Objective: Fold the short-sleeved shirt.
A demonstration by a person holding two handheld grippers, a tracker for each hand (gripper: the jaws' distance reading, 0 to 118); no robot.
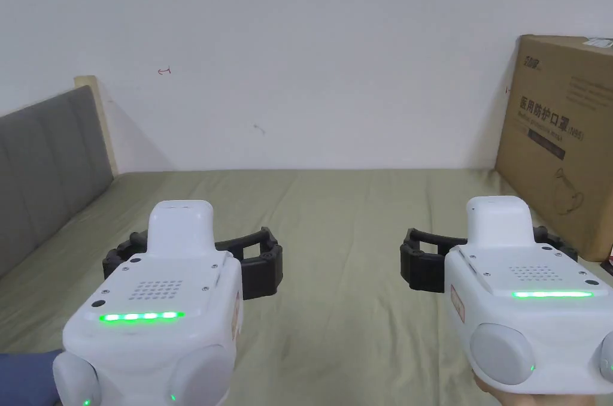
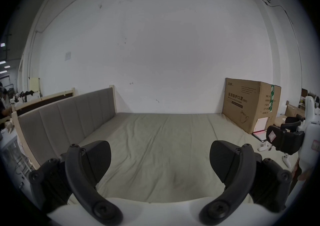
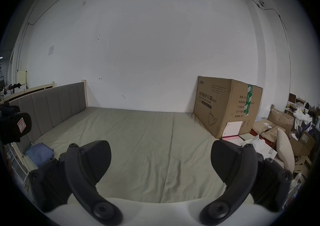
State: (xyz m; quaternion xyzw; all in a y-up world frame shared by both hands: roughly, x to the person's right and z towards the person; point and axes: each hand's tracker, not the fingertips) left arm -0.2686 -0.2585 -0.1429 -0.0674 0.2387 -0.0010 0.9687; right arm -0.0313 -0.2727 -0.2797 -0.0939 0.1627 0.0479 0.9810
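A blue garment (image 3: 40, 154), loosely bunched, lies on the olive bed sheet (image 3: 147, 134) at the near left corner by the headboard; its edge also shows in the head view, blue garment (image 1: 24, 374). My left gripper (image 1: 194, 239) and right gripper (image 1: 488, 233) hover side by side above the sheet, both open and holding nothing. In the left gripper view the left gripper (image 2: 160, 150) has its jaws wide apart over bare sheet, with the right gripper (image 2: 284, 141) off to the right. The right gripper (image 3: 160, 150) is likewise spread, and the left gripper (image 3: 15, 124) sits at its far left.
A large cardboard box (image 1: 563, 144) stands on the bed's right side against the white wall. A grey padded headboard (image 1: 48, 167) runs along the left. Right of the bed lie a pillow (image 3: 284, 148) and several flattened boxes (image 3: 280, 120).
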